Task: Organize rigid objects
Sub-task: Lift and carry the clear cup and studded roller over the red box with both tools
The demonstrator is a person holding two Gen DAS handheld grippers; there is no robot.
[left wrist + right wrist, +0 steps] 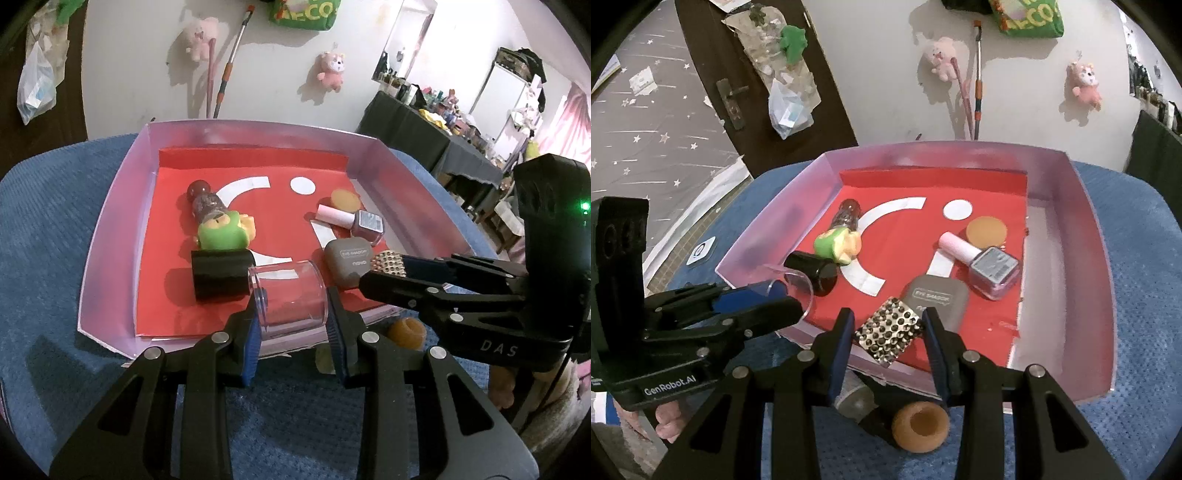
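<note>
My left gripper is shut on a clear plastic cylinder lying on its side, held over the near edge of the pink-walled tray with a red floor. My right gripper is shut on a small gold studded block, also above the tray's near edge. In the left wrist view the right gripper comes in from the right with the studded block. The right wrist view has the left gripper at the left with the cylinder.
In the tray lie a green toy, a glitter bottle, a black cap, a nail polish bottle, an orange disc and a grey eye shadow case. An orange ring and a grey tube rest on the blue cloth before the tray.
</note>
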